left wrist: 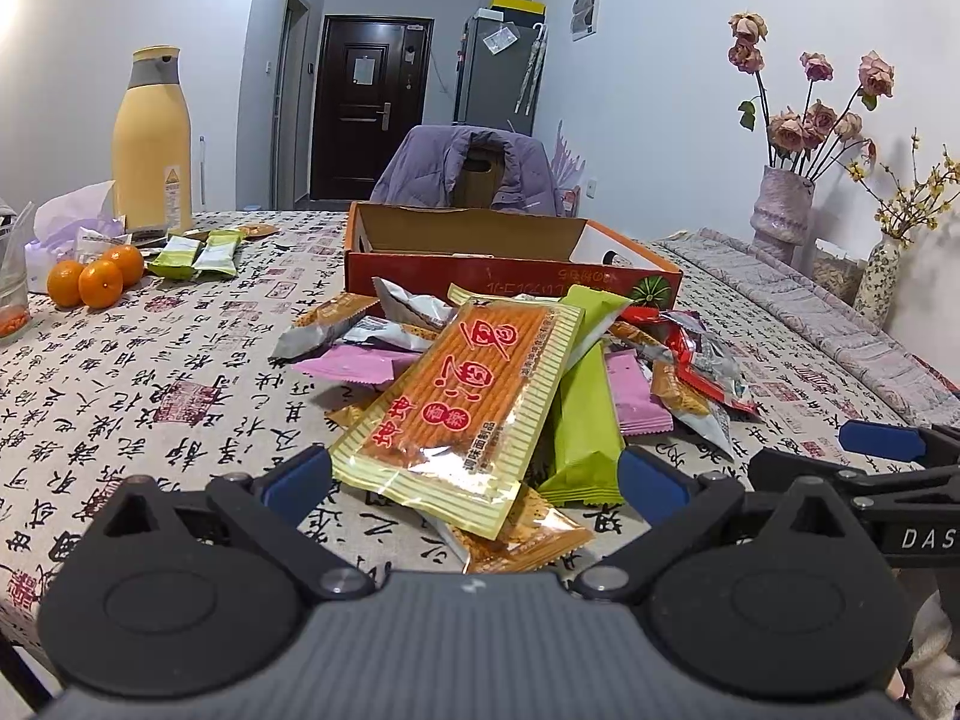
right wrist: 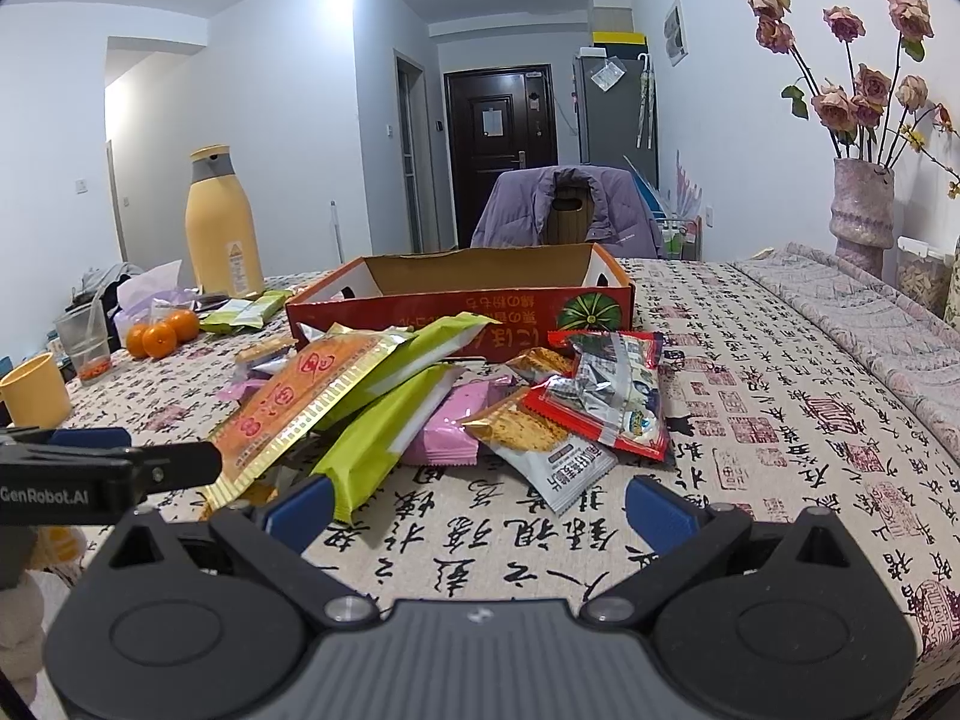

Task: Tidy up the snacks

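A: Where do the snacks sit?

B: In a loose pile on the table (left wrist: 150, 360), which wears a calligraphy-print cloth, just in front of the open red cardboard box (left wrist: 510, 267). On top lies a big orange packet with a gold-striped border (left wrist: 462, 396), tilted across a lime-green packet (left wrist: 585, 420). Pink packets (right wrist: 453, 426) lie underneath, and a red-edged silver packet (right wrist: 618, 390) rests on the pile's right side, partly over a silver biscuit packet (right wrist: 540, 450).

A: And the tools?

B: The left gripper (left wrist: 474, 480) is spread wide, holding nothing; the orange packet's near end lies between its blue fingers (left wrist: 297, 483). The right gripper (right wrist: 477, 507) is also released, its left finger touching or just beside the green packet's near end, bare cloth between the tips.

A: Anything else?

B: Toward the table's far left edge: a yellow thermos (left wrist: 153, 138), three oranges (left wrist: 96, 276) and two more green packets (left wrist: 198, 255). A vase of dried roses (right wrist: 861, 210) stands at the right edge.
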{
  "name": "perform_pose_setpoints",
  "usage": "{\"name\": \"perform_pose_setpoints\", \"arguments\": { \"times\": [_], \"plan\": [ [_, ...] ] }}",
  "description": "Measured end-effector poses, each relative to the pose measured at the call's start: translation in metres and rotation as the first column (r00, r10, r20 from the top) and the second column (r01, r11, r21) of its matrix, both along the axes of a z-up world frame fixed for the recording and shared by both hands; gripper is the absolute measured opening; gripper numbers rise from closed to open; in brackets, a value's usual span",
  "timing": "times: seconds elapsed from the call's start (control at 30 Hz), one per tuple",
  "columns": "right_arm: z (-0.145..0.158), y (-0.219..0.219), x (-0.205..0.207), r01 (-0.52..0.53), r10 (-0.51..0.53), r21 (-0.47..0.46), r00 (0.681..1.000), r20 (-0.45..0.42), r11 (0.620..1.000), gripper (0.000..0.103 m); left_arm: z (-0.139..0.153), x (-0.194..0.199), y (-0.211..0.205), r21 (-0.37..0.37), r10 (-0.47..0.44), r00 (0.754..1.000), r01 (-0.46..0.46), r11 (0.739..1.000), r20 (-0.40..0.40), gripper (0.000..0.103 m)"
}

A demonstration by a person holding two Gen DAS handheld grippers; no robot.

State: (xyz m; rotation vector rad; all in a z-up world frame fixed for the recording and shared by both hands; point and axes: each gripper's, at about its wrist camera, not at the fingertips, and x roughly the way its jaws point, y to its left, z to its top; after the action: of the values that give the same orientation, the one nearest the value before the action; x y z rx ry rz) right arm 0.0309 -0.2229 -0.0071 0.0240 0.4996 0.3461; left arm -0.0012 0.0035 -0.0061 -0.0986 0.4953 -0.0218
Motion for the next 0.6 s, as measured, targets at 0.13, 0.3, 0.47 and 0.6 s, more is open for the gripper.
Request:
{"name": "perform_pose_setpoints", "arguments": {
  "times": [0.13,0.3,0.47,0.6],
  "plan": [
    [0.0009,-0.0004,-0.001,0.0,0.0,-0.001,1.0,0.002,1.0,0.103,0.0003,0.0,-0.0006,0.001,-0.001,1.0,0.001,1.0,0.0,0.103],
    [0.001,-0.0006,-0.0011,-0.002,0.002,0.0,1.0,0.001,1.0,0.103,0.0009,-0.0008,0.0,0.0,-0.005,1.0,0.005,1.0,0.001,0.103],
    [0.0011,-0.0006,-0.0012,-0.002,0.002,0.0,1.0,0.001,1.0,0.103,0.001,-0.0009,0.0,-0.001,-0.005,1.0,0.005,1.0,0.001,0.103],
    [0.0012,-0.0009,-0.0013,-0.001,0.001,0.0,1.0,0.0,1.0,0.103,0.0014,-0.001,-0.0003,-0.001,-0.005,1.0,0.005,1.0,0.002,0.103]
  ]
}}
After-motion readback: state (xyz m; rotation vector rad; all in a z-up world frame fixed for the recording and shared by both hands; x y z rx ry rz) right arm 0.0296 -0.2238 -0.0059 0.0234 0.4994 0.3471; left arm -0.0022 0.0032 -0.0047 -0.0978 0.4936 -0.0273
